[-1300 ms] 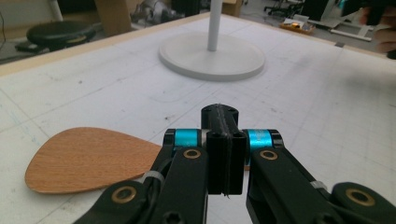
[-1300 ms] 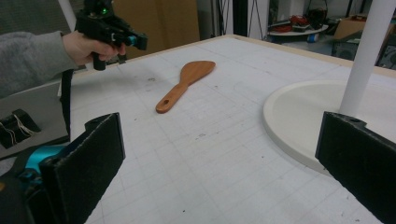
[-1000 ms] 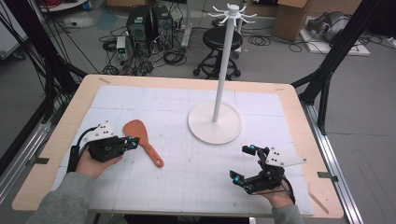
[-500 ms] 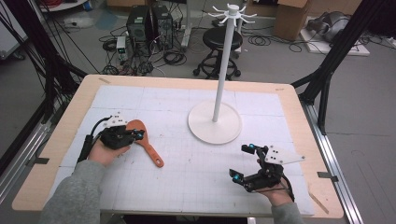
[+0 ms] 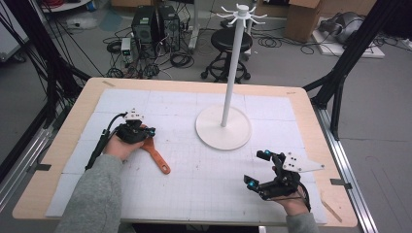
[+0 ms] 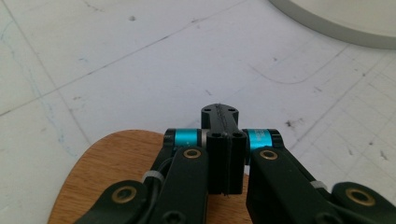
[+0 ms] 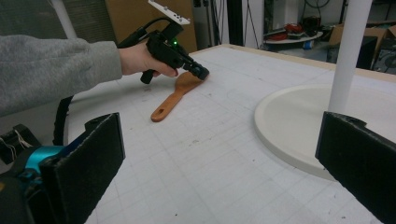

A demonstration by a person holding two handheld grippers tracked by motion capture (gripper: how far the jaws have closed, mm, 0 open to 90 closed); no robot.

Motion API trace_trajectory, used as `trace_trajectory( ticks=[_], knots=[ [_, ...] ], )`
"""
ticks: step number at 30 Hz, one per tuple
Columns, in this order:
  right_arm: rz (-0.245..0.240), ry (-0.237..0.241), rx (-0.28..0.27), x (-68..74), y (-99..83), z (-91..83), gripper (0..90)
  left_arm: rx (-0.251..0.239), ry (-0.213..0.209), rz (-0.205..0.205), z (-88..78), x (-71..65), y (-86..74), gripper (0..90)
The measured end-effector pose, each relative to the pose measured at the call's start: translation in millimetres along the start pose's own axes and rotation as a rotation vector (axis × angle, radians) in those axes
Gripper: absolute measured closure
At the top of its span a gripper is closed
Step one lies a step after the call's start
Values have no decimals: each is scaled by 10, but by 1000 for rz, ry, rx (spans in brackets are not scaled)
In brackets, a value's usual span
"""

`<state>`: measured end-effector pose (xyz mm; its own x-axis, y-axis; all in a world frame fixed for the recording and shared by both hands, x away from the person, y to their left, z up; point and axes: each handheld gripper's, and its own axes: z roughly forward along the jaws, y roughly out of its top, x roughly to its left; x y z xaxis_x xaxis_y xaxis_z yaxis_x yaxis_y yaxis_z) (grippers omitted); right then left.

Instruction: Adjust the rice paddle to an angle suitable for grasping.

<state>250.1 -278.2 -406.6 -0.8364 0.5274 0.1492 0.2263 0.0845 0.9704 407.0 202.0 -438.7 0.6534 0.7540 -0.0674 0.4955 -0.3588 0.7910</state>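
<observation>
A wooden spatula (image 5: 158,158) lies flat on the white mat at the left, handle toward the table's front. My left gripper (image 5: 147,132) hangs over its blade, jaws shut, nothing between them. In the left gripper view the closed fingertips (image 6: 223,122) reach just past the rounded blade (image 6: 112,168); whether they touch it is unclear. My right gripper (image 5: 257,169) rests near the front right of the table, open, with nothing between its jaws. The right gripper view shows its pads (image 7: 84,163) wide apart, with the spatula (image 7: 170,100) and the left gripper (image 7: 201,72) beyond them.
A white hanger stand with a round base (image 5: 223,132) and a tall pole (image 5: 231,68) with hooks on top rises at the mat's middle back. The base (image 7: 294,126) lies close ahead of the right gripper. Wooden table edges frame the mat.
My left hand has moved away from the front left and lowered until its shut gripper is over the spatula's blade. The right hand has kept still.
</observation>
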Motion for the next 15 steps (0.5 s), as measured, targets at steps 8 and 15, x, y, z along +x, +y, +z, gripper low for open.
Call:
trace_trajectory(
  ticks=[8,15],
  knots=[
    [8,0,8,-3,-24,14,0,-5,-27,6,110,26,55,898],
    [12,0,9,-35,-32,16,0,27,-24,-7,199,107,51,899]
  ],
)
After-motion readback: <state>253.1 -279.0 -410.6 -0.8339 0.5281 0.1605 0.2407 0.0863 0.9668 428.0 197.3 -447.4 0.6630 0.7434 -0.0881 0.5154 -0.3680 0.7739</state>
